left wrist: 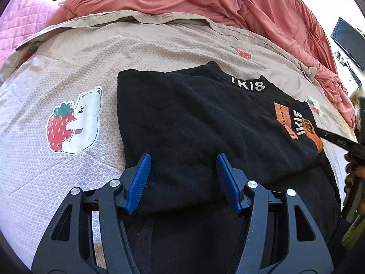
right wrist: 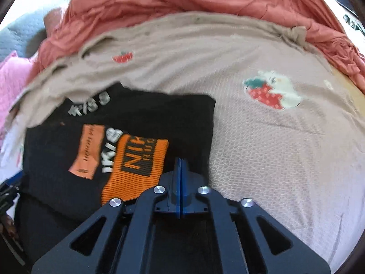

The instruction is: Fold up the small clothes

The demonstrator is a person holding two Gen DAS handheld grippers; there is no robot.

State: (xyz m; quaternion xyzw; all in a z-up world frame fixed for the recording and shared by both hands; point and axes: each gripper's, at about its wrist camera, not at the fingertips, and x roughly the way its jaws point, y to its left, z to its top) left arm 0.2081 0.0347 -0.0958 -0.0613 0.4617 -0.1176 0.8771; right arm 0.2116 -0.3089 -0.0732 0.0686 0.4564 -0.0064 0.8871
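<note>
A black shirt [left wrist: 194, 118] with white lettering and orange patches lies partly folded on the bed; in the right wrist view the same shirt [right wrist: 57, 159] fills the lower left. My left gripper [left wrist: 183, 162] is open just above the shirt's near part, its blue pads [left wrist: 141, 180] wide apart with only flat cloth beneath them. My right gripper [right wrist: 180, 162] is shut, pads pressed flat together over the shirt's right edge beside the orange patch [right wrist: 136, 166], and no cloth shows between them. A hand [left wrist: 352, 175] holds the right tool at the left view's far right.
The beige bed sheet [left wrist: 68, 68] with strawberry-and-bear prints [left wrist: 73, 123] spreads left of and beyond the shirt. A rumpled salmon duvet [left wrist: 205, 0] is heaped along the far side, with a pink quilt [left wrist: 22, 22] at far left. A dark screen [left wrist: 349, 43] stands beyond the bed's right edge.
</note>
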